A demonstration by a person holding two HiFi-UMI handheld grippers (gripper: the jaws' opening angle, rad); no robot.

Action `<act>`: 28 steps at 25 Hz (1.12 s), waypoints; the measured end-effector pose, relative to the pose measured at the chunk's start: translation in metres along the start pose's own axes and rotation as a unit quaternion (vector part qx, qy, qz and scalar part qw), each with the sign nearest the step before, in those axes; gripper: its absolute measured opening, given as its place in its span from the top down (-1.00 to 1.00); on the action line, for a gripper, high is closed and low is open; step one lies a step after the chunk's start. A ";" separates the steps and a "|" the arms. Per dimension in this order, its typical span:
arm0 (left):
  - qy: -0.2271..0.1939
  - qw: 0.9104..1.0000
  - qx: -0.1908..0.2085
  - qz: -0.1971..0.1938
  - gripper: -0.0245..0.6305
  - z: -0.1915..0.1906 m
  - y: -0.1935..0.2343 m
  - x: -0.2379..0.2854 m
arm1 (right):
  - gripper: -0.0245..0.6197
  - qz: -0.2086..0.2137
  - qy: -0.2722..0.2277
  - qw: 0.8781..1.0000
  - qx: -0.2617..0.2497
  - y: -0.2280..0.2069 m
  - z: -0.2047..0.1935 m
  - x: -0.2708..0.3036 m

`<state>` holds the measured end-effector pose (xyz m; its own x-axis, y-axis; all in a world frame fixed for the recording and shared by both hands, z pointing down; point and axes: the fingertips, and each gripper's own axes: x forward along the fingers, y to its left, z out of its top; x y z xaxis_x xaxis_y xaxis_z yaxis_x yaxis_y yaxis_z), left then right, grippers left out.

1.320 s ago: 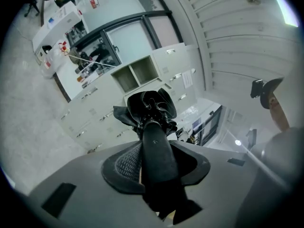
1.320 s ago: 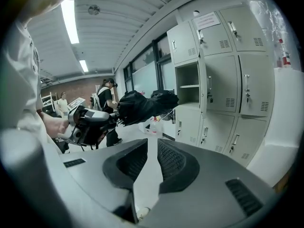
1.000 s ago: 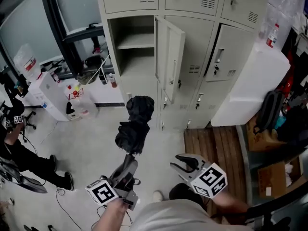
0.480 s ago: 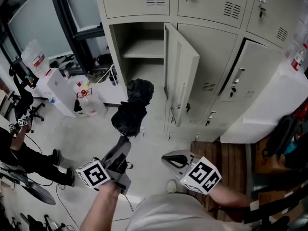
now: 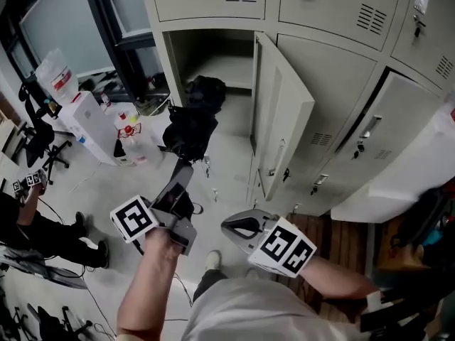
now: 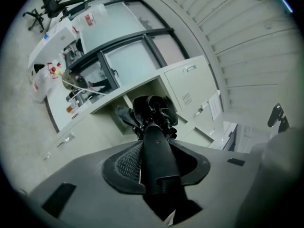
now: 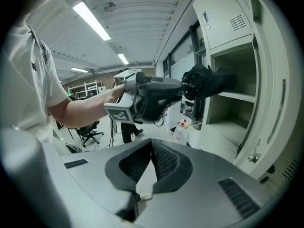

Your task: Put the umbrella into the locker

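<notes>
Left gripper (image 5: pixel 180 175), marker cube on its back, jaws clamped on the straight black handle of a folded black fabric umbrella (image 5: pixel 189 121). In the left gripper view (image 6: pixel 154 148) the handle fills the gap between the ribbed pads, both pressing on it. Umbrella held roughly level, bunched canopy end leading, handle end in the jaws

Umbrella off the floor, in front of the tall beige metal locker (image 5: pixel 334 20). Its canopy end sits at the mouth of the open compartment (image 5: pixel 213 55), below the inner shelf (image 5: pixel 229 68) in the head view. In the right gripper view the umbrella (image 7: pixel 209 82) overlaps the compartment's front edge, above a shelf (image 7: pixel 237 96); cannot tell whether the tip has crossed the frame

Compartment's beige door (image 5: pixel 281 119) swung outward, standing to the right of the umbrella, apart from it

Right gripper (image 5: pixel 227 226) low and near the person's body, right of the left gripper, well apart from the umbrella. Its own view (image 7: pixel 152 144) shows the pads meeting at the tips with nothing between them: closed and empty

Left of the locker on the floor: clear plastic bottles (image 5: pixel 135 144) beside a white box-shaped unit (image 5: pixel 89 123)
</notes>
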<state>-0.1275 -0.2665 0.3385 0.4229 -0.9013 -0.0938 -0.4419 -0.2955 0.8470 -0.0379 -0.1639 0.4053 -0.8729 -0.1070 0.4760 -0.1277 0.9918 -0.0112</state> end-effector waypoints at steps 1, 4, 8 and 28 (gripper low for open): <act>-0.002 1.000 0.008 -0.005 0.44 0.010 -0.002 0.009 | 0.88 -0.001 0.004 1.000 0.002 -0.005 0.002 0.005; -0.003 1.000 0.026 -0.015 0.44 0.038 -0.002 0.036 | 0.88 -0.003 0.021 1.000 0.000 -0.019 0.010 0.021; -0.004 0.998 0.054 -0.016 0.44 0.075 0.004 0.074 | 0.88 -0.012 0.029 1.000 -0.003 -0.041 0.030 0.041; 0.038 0.995 0.094 0.021 0.44 0.149 0.027 0.274 | 0.88 -0.079 0.057 0.993 0.059 -0.099 0.038 0.081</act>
<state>-0.1414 -0.5681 0.2576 0.4565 -0.8896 -0.0152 -0.5967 -0.3188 0.7364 -0.1142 -0.2732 0.4116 -0.7791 -0.2456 0.5769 -0.3189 0.9474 -0.0274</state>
